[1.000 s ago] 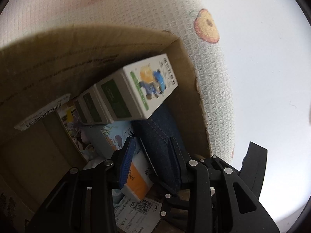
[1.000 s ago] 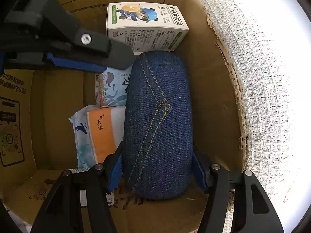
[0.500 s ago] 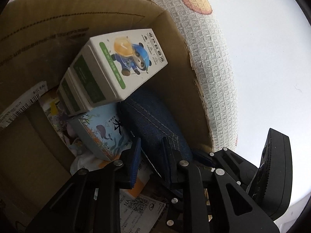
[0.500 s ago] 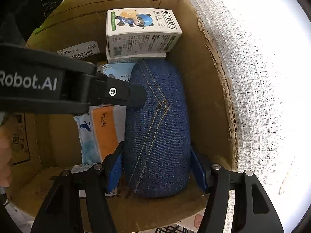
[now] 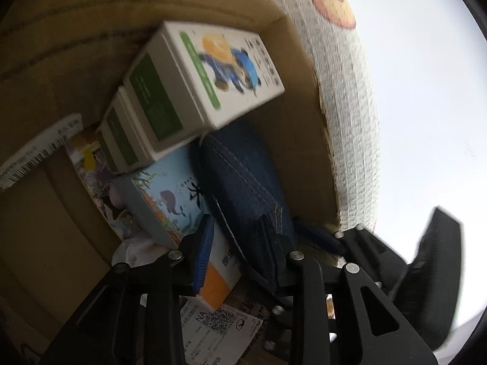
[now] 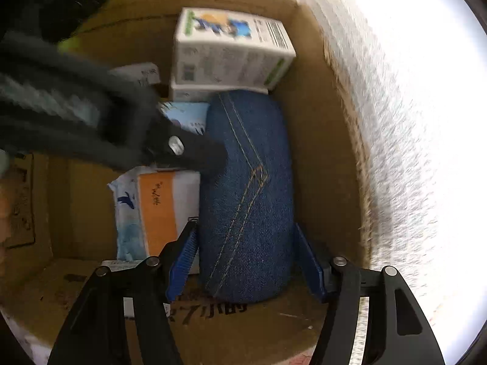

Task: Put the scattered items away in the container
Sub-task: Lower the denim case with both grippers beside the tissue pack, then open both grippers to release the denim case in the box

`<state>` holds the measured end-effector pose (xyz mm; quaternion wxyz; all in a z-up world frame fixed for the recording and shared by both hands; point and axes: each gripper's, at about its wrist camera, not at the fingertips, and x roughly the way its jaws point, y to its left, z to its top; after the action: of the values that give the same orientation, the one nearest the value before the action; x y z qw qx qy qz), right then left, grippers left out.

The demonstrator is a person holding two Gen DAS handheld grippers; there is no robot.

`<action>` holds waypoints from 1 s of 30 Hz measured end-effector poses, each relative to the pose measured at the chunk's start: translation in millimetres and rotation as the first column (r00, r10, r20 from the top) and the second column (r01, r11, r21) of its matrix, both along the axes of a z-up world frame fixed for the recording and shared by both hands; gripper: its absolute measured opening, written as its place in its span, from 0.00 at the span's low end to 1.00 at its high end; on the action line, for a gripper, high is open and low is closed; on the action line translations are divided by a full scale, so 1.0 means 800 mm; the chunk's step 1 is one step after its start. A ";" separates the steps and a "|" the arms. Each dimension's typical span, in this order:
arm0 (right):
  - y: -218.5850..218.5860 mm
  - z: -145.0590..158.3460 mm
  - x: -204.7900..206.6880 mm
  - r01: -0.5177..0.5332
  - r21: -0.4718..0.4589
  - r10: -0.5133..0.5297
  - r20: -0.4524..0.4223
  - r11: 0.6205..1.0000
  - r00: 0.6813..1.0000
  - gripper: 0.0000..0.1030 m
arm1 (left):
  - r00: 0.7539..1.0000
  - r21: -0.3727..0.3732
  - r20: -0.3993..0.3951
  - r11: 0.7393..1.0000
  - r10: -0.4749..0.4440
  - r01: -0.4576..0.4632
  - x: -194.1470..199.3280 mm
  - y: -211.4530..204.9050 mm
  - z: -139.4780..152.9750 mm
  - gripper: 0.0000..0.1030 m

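Note:
A brown cardboard box (image 5: 61,60) holds a white carton with a panda picture (image 5: 213,70) stacked on a second one at the far wall. Beside them lie a whale-print box (image 5: 170,200), an orange-and-white tissue pack (image 6: 155,206) and a blue denim case (image 6: 246,188). My right gripper (image 6: 246,261) straddles the near end of the denim case, which lies on the box floor; a slim gap shows at its right pad. My left gripper (image 5: 237,238) hovers over the seam between tissue pack and denim case; its jaws are opening and grip nothing.
The box stands on a white waffle-weave cloth (image 6: 395,121) printed with orange fruit. A shipping label with a QR code (image 5: 219,325) lies on the near flap and a barcode sticker (image 5: 36,158) on the left wall. The left gripper's finger (image 6: 197,152) crosses the right wrist view.
My left gripper has moved further in over the box contents; its jaws narrowed, then widened again. The right gripper has stayed around the denim case.

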<state>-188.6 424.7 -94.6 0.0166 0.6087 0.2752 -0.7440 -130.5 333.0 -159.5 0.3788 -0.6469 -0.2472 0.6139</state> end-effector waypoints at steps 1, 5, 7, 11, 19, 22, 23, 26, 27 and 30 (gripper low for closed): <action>0.000 0.006 0.000 -0.001 -0.021 0.001 -0.007 1.000 1.000 0.60 | 1.000 0.001 -0.005 1.000 -0.009 0.009 0.002 0.004 0.001 0.32; 0.008 0.022 0.000 0.051 -0.104 -0.053 -0.011 0.993 0.999 0.60 | 0.999 -0.003 -0.027 1.000 -0.028 0.028 0.010 0.013 0.005 0.33; 0.012 0.019 0.001 0.076 -0.097 -0.077 0.000 0.992 0.997 0.47 | 1.000 0.001 -0.021 1.000 -0.023 0.023 0.011 0.013 0.003 0.30; 0.023 0.013 -0.002 0.114 -0.062 -0.113 0.009 0.992 0.994 0.36 | 1.000 0.025 0.024 1.000 0.000 0.000 0.013 0.009 -0.004 0.22; 0.033 0.001 -0.011 0.147 -0.025 -0.146 0.048 0.989 0.988 0.37 | 1.000 -0.025 -0.003 1.000 -0.016 0.016 0.025 0.021 0.000 0.22; 0.042 -0.002 -0.011 0.151 -0.033 -0.149 0.054 0.988 0.987 0.38 | 1.000 -0.047 -0.006 0.999 -0.007 0.007 0.028 0.017 0.003 0.22; 0.044 -0.003 -0.010 0.155 -0.033 -0.154 0.051 0.987 0.987 0.38 | 1.000 -0.050 -0.020 0.999 0.001 -0.002 0.030 0.013 0.006 0.21; 0.048 -0.007 -0.008 0.161 -0.023 -0.160 0.039 0.987 0.986 0.39 | 0.998 -0.061 -0.053 0.998 0.021 -0.024 0.032 0.000 0.017 0.14; 0.048 -0.008 -0.007 0.159 -0.013 -0.158 0.035 0.987 0.987 0.39 | 0.998 -0.061 -0.062 0.998 0.025 -0.029 0.033 -0.004 0.021 0.13; 0.049 -0.010 -0.006 0.163 0.011 -0.163 0.036 0.987 0.986 0.40 | 0.995 -0.068 -0.092 0.997 0.035 -0.041 0.036 -0.013 0.032 0.12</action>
<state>-193.4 463.9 -102.3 -0.0417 0.6427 0.2272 -0.7304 -101.9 322.6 -134.2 0.3552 -0.6262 -0.2203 0.6581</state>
